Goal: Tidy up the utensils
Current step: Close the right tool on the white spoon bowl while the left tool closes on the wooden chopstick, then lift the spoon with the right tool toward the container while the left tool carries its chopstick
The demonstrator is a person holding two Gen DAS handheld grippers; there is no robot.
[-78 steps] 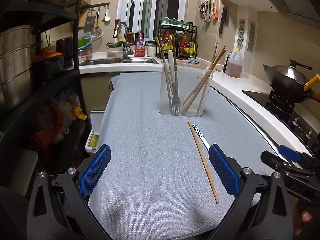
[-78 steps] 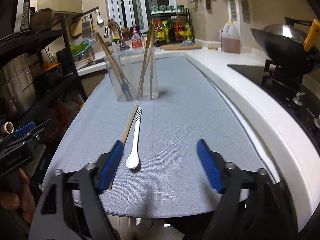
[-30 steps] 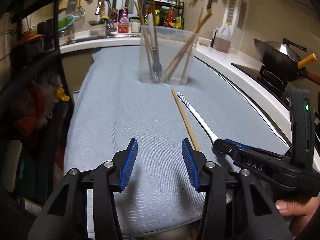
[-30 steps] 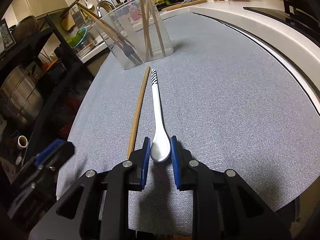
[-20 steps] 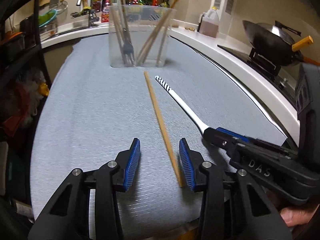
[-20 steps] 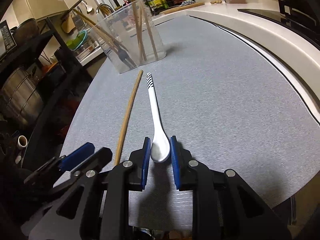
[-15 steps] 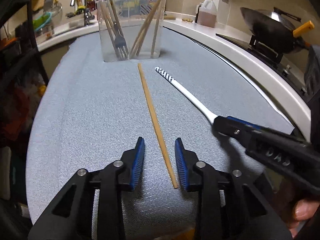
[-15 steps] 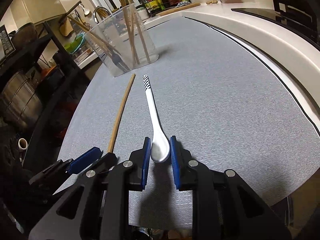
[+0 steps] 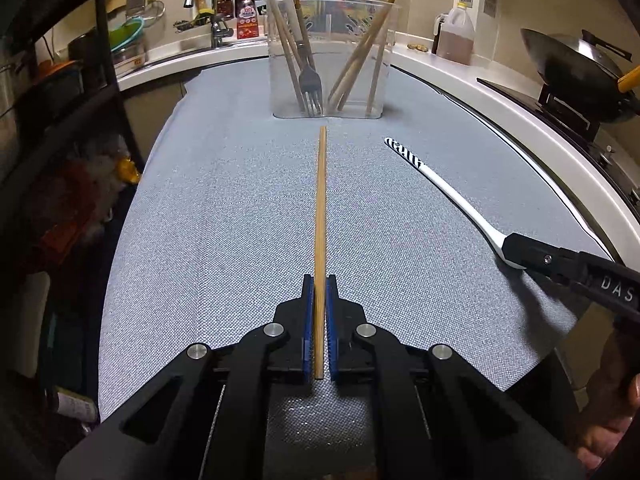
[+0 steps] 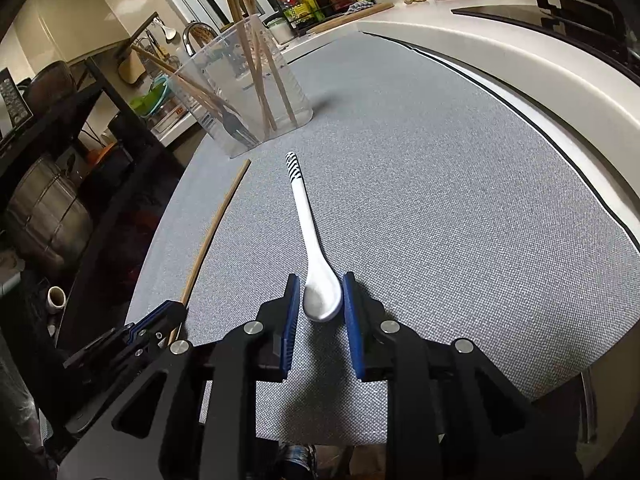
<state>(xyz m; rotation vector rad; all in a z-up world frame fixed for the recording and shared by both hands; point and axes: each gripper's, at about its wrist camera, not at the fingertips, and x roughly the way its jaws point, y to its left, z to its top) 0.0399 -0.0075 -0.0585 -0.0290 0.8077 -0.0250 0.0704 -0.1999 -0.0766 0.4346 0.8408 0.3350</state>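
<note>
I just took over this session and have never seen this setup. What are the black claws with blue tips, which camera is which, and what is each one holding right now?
They are hand-held two-finger grippers, one per hand, each with a camera looking along its fingers. In the left wrist view, the left gripper is shut on a wooden chopstick lying on the grey mat. In the right wrist view, the right gripper is closed around the bowl of a white spoon. Ahead stands a clear holder with a fork and more chopsticks.
</note>
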